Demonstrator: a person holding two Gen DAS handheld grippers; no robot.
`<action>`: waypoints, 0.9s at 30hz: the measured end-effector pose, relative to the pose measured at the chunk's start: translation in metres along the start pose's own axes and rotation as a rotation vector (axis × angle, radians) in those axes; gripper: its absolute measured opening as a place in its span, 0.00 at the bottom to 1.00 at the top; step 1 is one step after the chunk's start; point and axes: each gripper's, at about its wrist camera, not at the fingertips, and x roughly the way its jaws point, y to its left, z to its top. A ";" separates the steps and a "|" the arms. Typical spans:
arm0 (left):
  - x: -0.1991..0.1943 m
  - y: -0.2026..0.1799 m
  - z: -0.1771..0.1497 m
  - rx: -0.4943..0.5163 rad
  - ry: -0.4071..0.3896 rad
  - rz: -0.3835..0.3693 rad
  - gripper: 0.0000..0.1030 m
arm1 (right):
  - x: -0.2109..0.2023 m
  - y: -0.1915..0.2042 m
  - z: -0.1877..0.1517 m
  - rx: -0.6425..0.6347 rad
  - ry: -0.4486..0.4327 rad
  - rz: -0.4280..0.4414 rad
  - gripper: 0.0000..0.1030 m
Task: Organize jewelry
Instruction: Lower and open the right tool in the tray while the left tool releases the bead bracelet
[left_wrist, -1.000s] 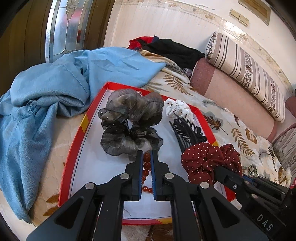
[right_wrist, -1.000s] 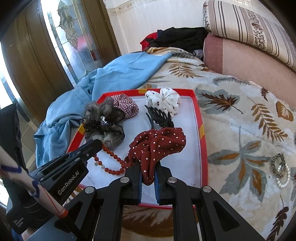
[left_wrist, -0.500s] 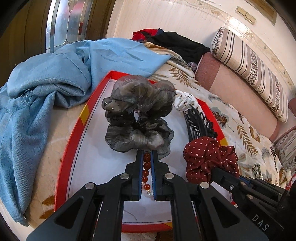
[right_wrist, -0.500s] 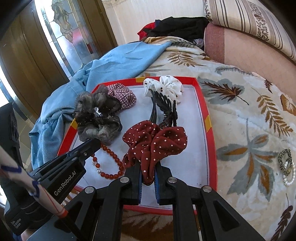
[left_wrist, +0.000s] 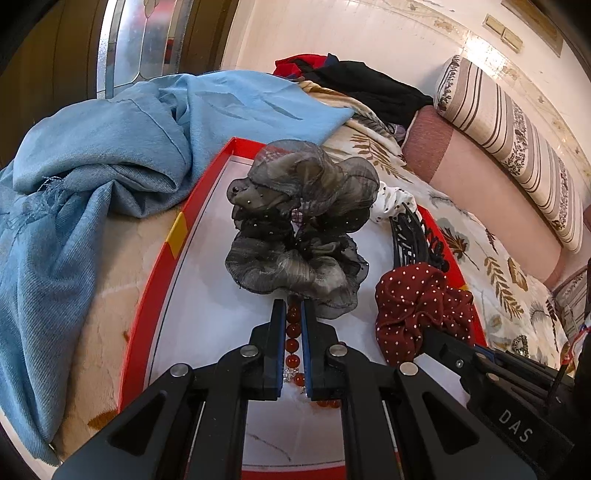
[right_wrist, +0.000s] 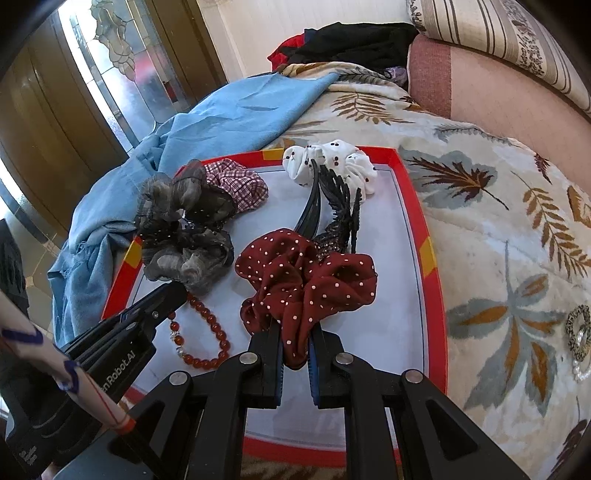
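A red-rimmed tray (right_wrist: 431, 258) with a white floor lies on a leaf-patterned bedspread (right_wrist: 498, 206). A crumpled blue cloth (left_wrist: 92, 192) spills against the tray's left rim, and a pile of black and red clothes (left_wrist: 362, 81) sits beyond the far edge, beside a striped pillow (left_wrist: 509, 140). Off the tray's right rim, well apart from it, 2 small hair ties (right_wrist: 580, 332) lie on the bedspread.

On the tray, a grey gauze scrunchie (left_wrist: 299, 221) bulks up directly ahead of the left gripper (left_wrist: 293, 310), touching the finger ends and hiding the checked scrunchie (right_wrist: 240, 184) behind it in the far left corner. A white spotted scrunchie (right_wrist: 332, 164) rests at the far edge with a black hair claw (right_wrist: 332, 206) leaning from it toward the middle.

The left gripper is clamped on a red bead bracelet (right_wrist: 207, 332), which lies on the tray floor near the left rim. The right gripper (right_wrist: 295, 332) is clamped on a maroon polka-dot scrunchie (right_wrist: 306, 273), its folds touching the hair claw's near end.

Against the frames 1 second earlier, both grippers sit lower and closer over the tray, their grips unchanged; the grey scrunchie now fills more of the left view.
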 end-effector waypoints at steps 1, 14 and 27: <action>0.001 0.000 0.001 0.000 0.000 0.000 0.07 | 0.002 -0.001 0.001 0.002 0.001 -0.001 0.12; 0.005 0.000 0.003 0.002 0.005 0.010 0.07 | 0.004 -0.006 0.003 0.007 0.012 0.012 0.33; -0.024 -0.003 0.002 0.000 -0.039 0.014 0.27 | -0.029 -0.005 -0.006 0.009 -0.030 0.041 0.41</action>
